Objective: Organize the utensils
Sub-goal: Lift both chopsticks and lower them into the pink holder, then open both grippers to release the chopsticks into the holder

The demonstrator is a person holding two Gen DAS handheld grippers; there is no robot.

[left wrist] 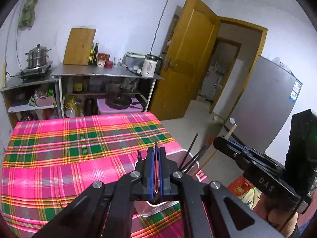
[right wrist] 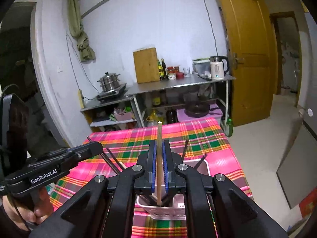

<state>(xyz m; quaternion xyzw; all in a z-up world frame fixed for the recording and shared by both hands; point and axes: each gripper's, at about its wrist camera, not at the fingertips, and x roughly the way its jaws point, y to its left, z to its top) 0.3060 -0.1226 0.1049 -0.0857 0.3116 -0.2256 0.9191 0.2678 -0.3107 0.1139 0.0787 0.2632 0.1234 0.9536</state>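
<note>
Both grippers pinch: my right gripper (right wrist: 159, 156) lowers a wooden chopstick (right wrist: 159, 158) into the pink holder (right wrist: 168, 212), my left gripper (left wrist: 156, 158) clamps a thin reddish utensil (left wrist: 156, 170); tilting could snag the black chopsticks (right wrist: 185, 148).

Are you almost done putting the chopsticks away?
Nearly. Several dark chopsticks already stand in the pink holder. The right gripper holds a wooden chopstick above it, and the left gripper pinches a thin dark utensil. Both still need dropping in.

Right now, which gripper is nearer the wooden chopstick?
Right. The right gripper is shut on the wooden chopstick, above the pink holder. The left gripper holds a thin reddish utensil beside it.
</note>
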